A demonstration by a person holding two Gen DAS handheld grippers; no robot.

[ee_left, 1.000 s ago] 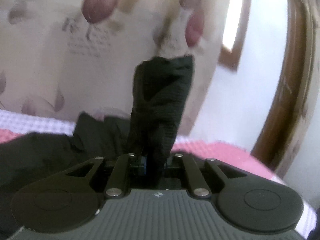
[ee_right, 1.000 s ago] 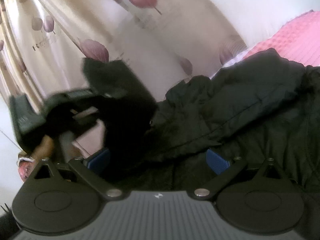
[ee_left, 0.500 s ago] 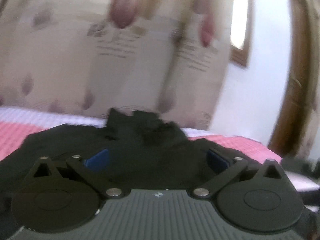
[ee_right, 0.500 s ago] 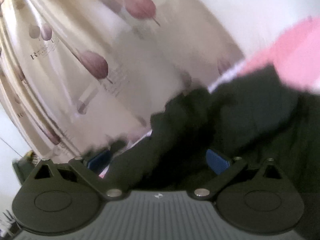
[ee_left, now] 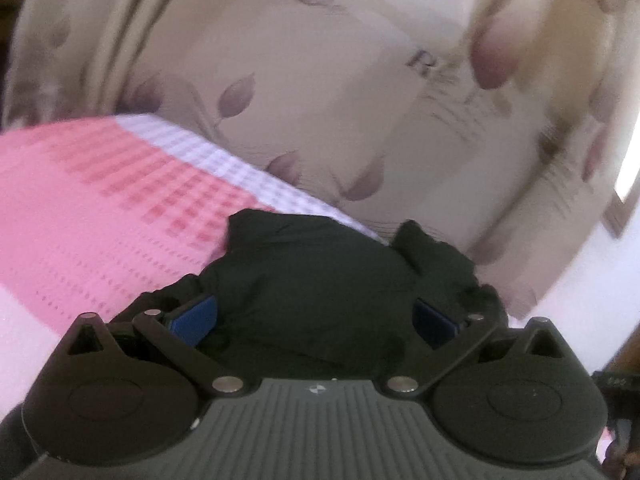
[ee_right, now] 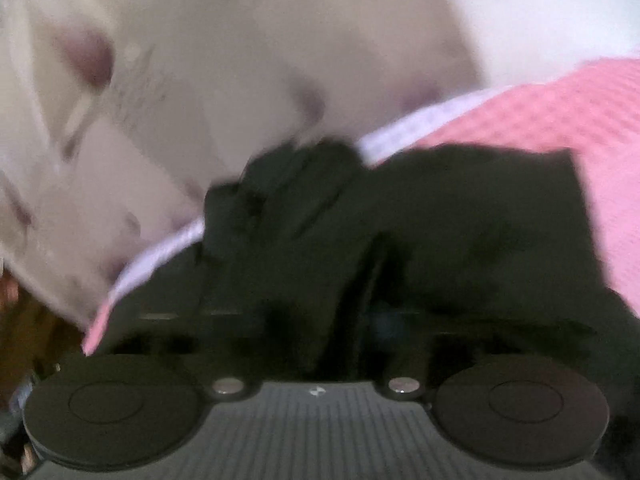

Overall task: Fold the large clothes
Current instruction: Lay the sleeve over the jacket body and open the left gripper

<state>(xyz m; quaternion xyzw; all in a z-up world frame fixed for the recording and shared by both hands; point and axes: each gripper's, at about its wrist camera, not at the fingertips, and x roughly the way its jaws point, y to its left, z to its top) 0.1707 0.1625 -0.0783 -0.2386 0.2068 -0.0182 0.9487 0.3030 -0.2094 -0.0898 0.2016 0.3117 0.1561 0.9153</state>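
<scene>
Left wrist view: the left gripper [ee_left: 314, 318] stood with its jaws spread wide, the two blue pads [ee_left: 194, 318] set far apart and nothing pinched between them. Beneath and ahead of them lay the black garment [ee_left: 316, 280], a matte, soft fabric heaped in rounded, crumpled folds with an uneven far edge. It rested on the bedspread [ee_left: 100, 216], a pink woven cover with a small raised waffle-like grid and a pale lilac-white checked band along its far border. Behind the bed hung a beige curtain [ee_left: 340, 100] printed with mauve leaf shapes and dark lettering, falling in broad vertical pleats. A strip of white wall [ee_left: 592, 272] showed at the right.

Right wrist view (heavily motion-blurred): the right gripper [ee_right: 316, 320] pointed at the same black garment [ee_right: 460, 220], which spread across the pink bedspread [ee_right: 580, 112] up to its pale border, with a bunched lump at the far left end. The fingers merged with the dark cloth in the blur, so whether the jaws were released or clenched could not be told. The beige curtain [ee_right: 240, 60] filled the background.

No container appeared in either view.
</scene>
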